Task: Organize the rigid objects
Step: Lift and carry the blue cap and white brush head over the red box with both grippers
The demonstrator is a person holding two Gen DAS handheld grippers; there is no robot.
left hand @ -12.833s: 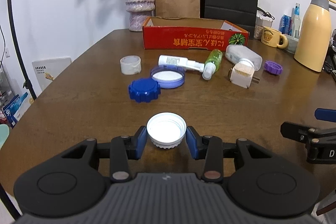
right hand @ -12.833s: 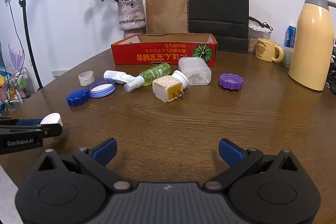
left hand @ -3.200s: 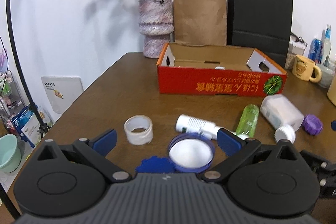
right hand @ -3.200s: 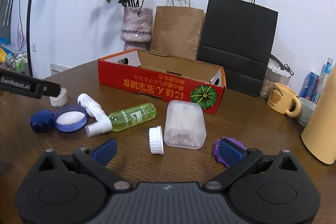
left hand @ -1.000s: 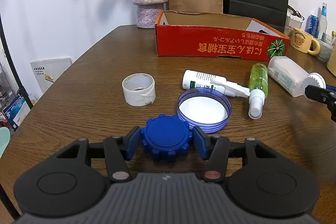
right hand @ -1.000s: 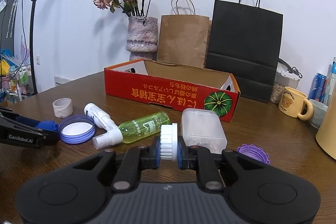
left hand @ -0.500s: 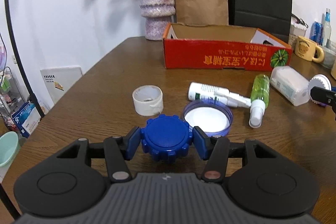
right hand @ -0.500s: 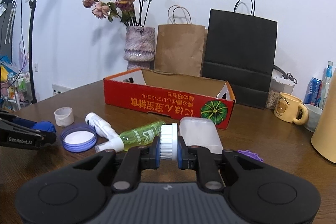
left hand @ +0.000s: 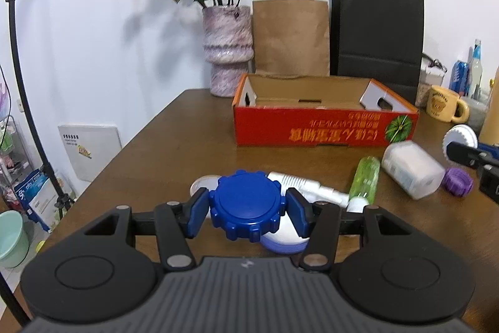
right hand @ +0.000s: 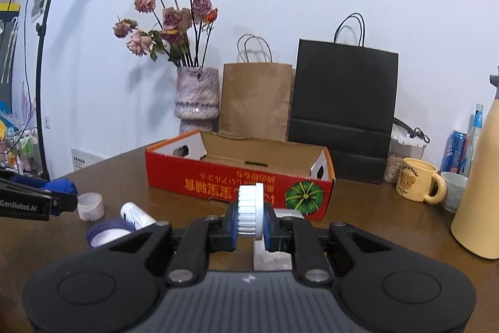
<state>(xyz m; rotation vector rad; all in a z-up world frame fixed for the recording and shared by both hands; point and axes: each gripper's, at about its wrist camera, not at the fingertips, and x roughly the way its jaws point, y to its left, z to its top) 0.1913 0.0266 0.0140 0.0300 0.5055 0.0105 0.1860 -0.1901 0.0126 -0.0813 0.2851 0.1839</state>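
Lids are now off the table: left gripper (left hand: 248, 209) clamps the blue lid (left hand: 248, 204), right gripper (right hand: 250, 222) pinches the white cap (right hand: 249, 215) edge-on, both lifted since a second ago, likely bound for the red box (left hand: 324, 120).

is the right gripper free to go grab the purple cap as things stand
Probably not yet. The right gripper is shut on a white lid, so its jaws are taken. The purple cap lies bare on the table beside the clear jar, nothing on top.
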